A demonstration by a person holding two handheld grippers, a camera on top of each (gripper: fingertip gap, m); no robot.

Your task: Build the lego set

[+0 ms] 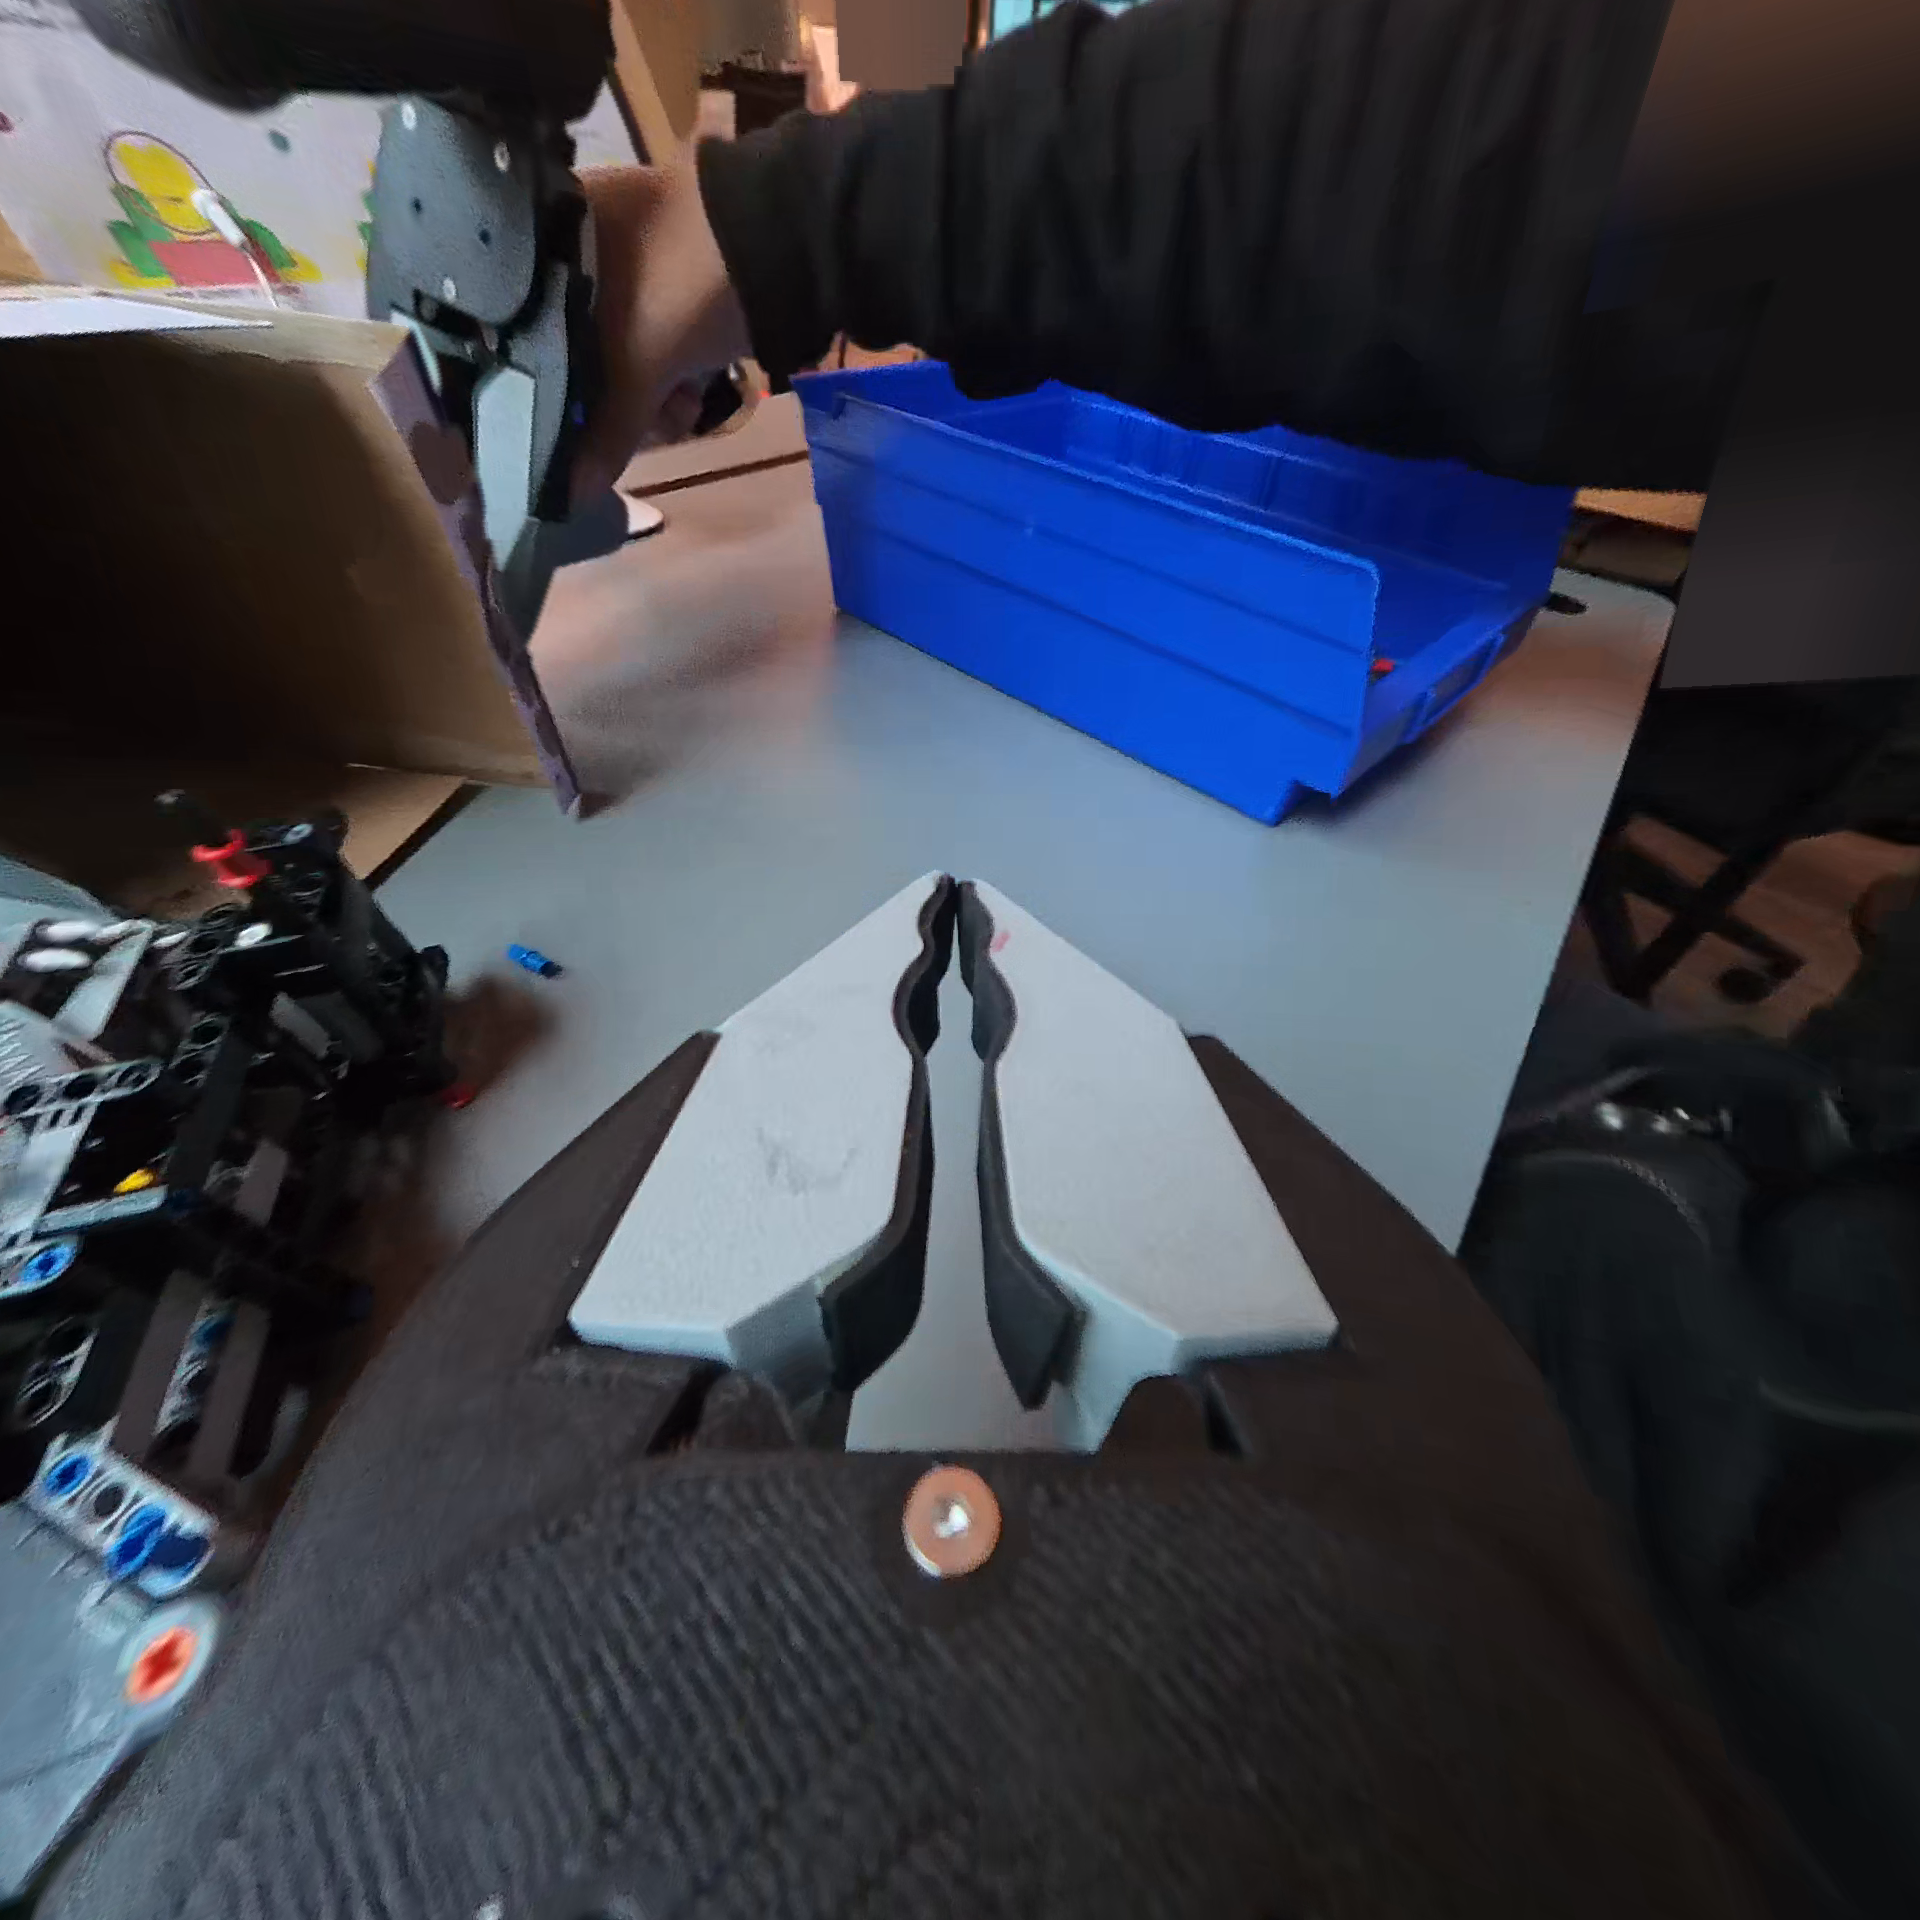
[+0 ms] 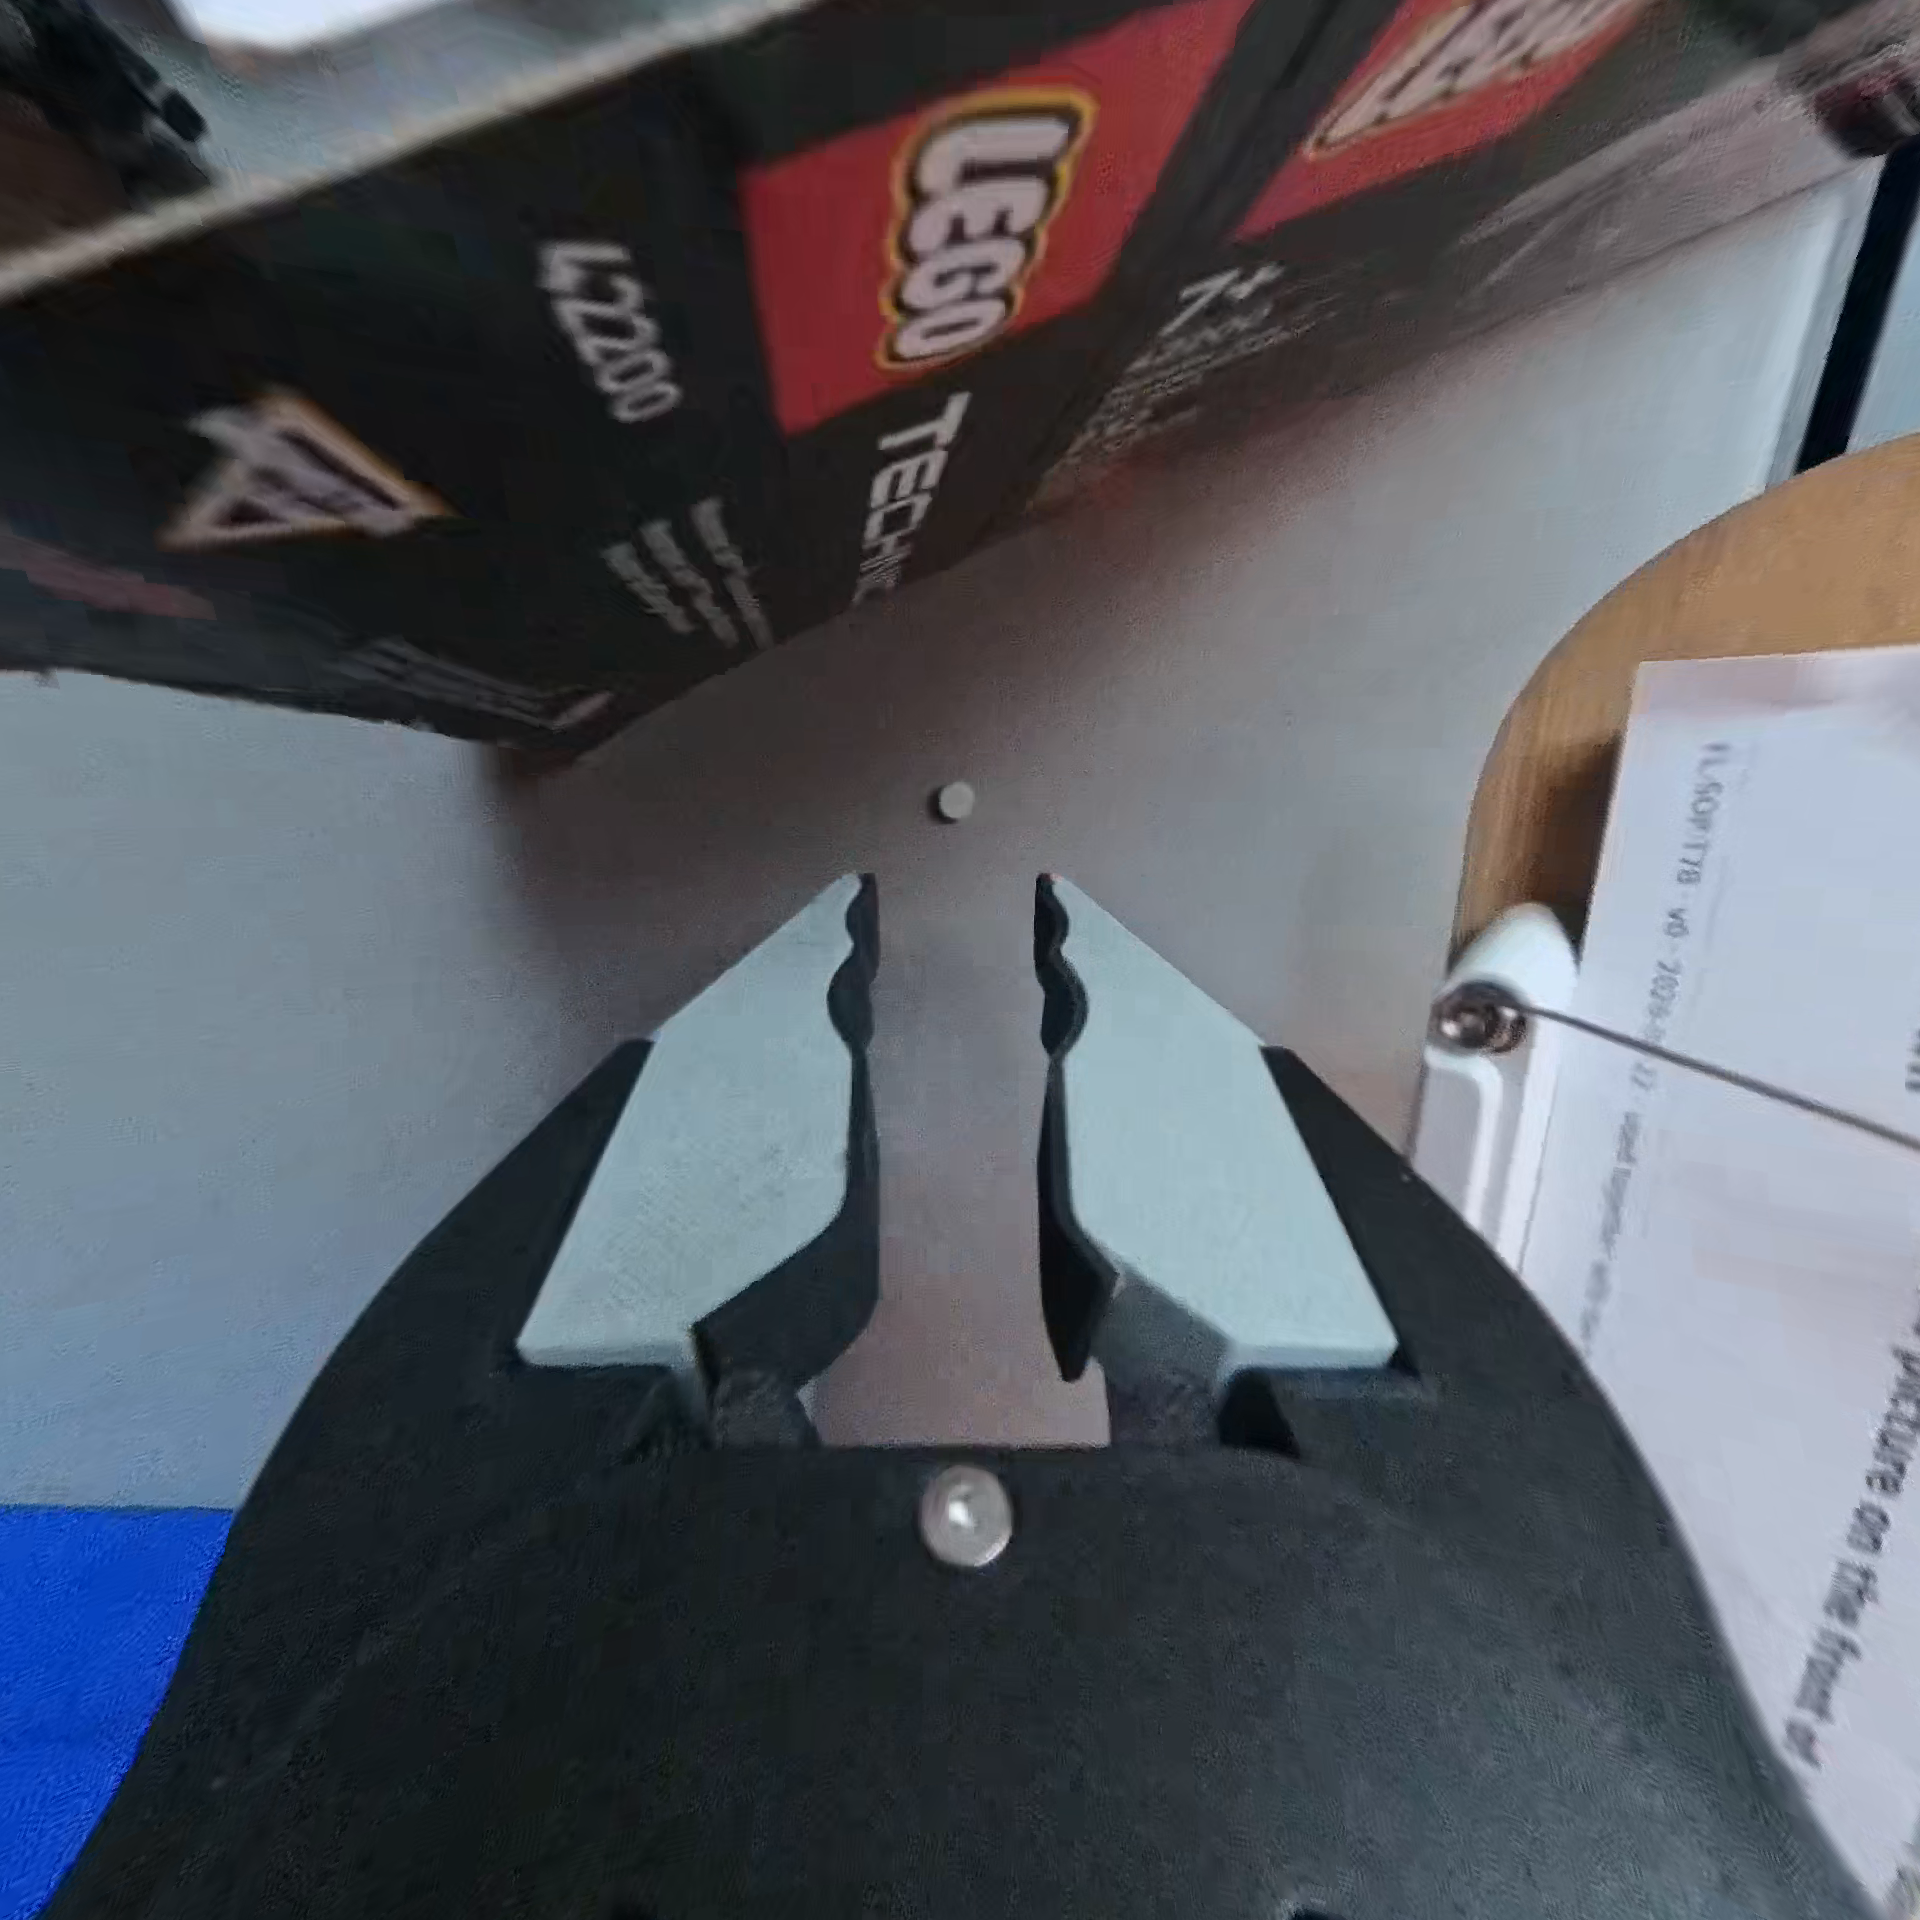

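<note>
The left gripper [image 1: 954, 883] is seen pressed together at its tips, with nothing pinched between them, and is held above the grey worktop [image 1: 935, 748]. To its left, at the edge of the left wrist view, the partly built lego model [image 1: 156, 1143] of black, grey and blue parts is set on the worktop. A small blue pin [image 1: 533, 961] lies loose just beside the model. Farther back, a blue bin [image 1: 1143, 582] is placed on the worktop, and a black sleeve [image 1: 1247, 208] is stretched across above it.

The right gripper [image 2: 956, 881] is spread, with nothing held between its fingers, and is pointed down at the worktop. A small grey round piece [image 2: 953, 804] lies just beyond its tips. Behind this piece, the dark lego box [image 2: 623, 364] is seen tilted, one corner touching the worktop. In the left wrist view the same box [image 1: 260, 540] shows as open brown cardboard, with the right gripper [image 1: 514, 582] close against its edge. A printed sheet [image 2: 1766, 1143] lies on a round wooden board [image 2: 1621, 623] at the right.
</note>
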